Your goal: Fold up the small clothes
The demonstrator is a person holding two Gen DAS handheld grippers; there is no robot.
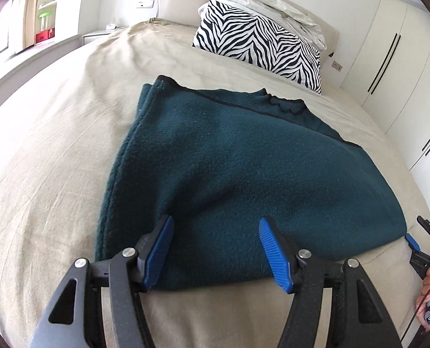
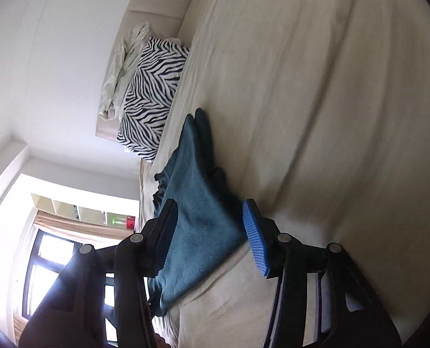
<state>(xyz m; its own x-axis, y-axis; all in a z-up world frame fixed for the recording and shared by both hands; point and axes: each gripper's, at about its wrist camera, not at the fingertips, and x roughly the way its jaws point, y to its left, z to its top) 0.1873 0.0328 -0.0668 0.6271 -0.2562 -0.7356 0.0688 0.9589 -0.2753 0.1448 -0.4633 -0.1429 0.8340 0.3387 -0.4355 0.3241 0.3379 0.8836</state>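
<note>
Teal fleece garment (image 1: 229, 174) lies folded mid-frame on the beige bed (image 1: 55, 145); left gripper (image 1: 216, 249) gapes empty above its near edge, right gripper (image 2: 209, 237) half-open, straddling the corner, pads clear.

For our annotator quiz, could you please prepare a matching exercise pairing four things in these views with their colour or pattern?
Things:
1. fleece garment
2. pillow
3. bedsheet
4. left gripper pads

Descriptions:
A. zebra stripes
B. bright blue
C. dark teal
D. beige

Pairs: 1-C, 2-A, 3-D, 4-B
</note>
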